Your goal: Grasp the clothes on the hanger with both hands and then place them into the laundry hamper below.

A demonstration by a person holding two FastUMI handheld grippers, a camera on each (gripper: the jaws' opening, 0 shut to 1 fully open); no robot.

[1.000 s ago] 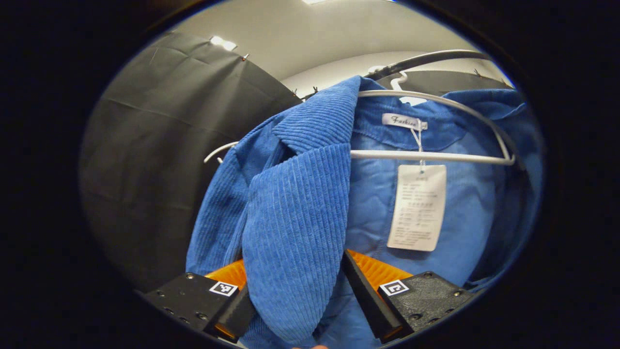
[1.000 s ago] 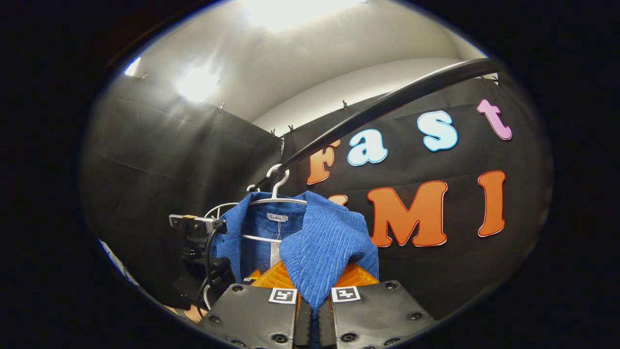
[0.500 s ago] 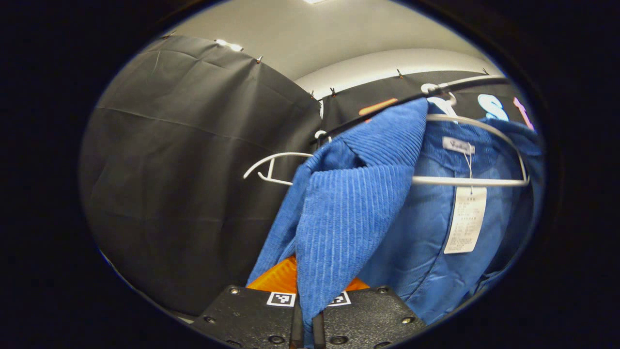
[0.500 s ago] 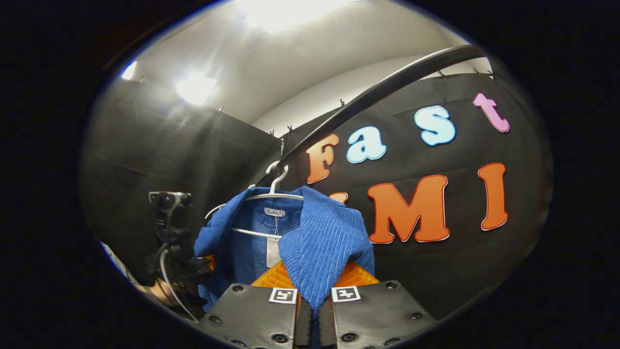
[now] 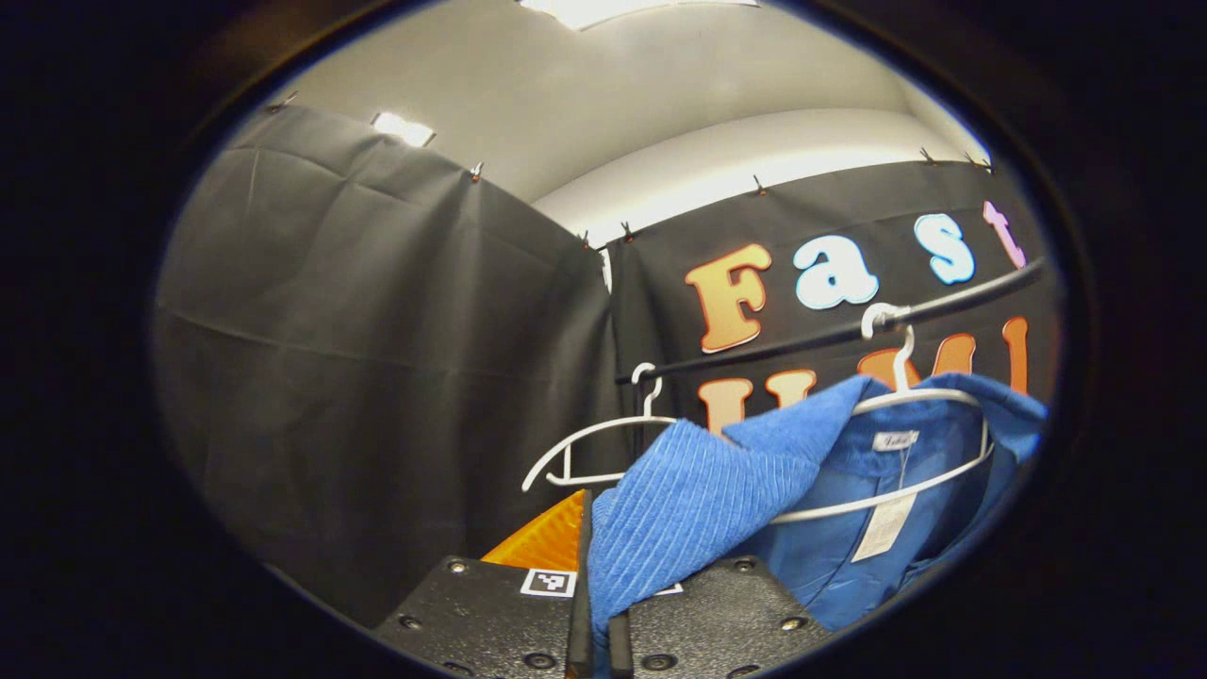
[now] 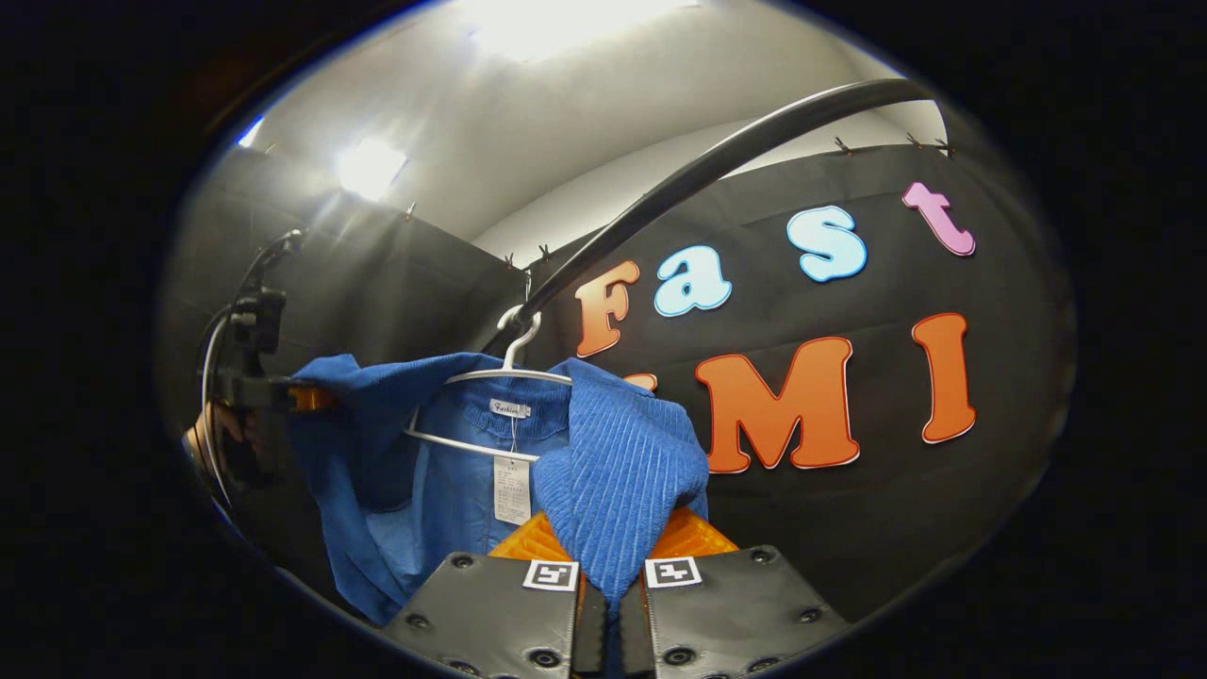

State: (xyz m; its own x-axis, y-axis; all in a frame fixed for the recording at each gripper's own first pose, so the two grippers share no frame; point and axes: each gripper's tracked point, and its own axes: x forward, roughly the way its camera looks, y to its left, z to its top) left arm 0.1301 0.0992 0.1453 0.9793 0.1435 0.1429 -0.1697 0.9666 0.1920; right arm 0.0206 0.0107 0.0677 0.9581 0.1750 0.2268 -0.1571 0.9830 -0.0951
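Gripping the blue jacket (image 5: 698, 500) in clamped jaws, both grippers have drawn its shoulders outward, leaving the hanger (image 6: 490, 415) nearly bared.

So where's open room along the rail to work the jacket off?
Open stretch of rail between the empty hanger and the jacket's hanger. Crowded lower down, where both grippers clamp the blue jacket.

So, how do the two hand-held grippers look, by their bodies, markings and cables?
Each hand-held gripper, left and right, has two flat dark plates with round screws and a small square black-and-white marker on each plate. Ribbed orange parts rise behind the plates. In the right gripper view the left one appears farther off as a dark frame with looping cables.
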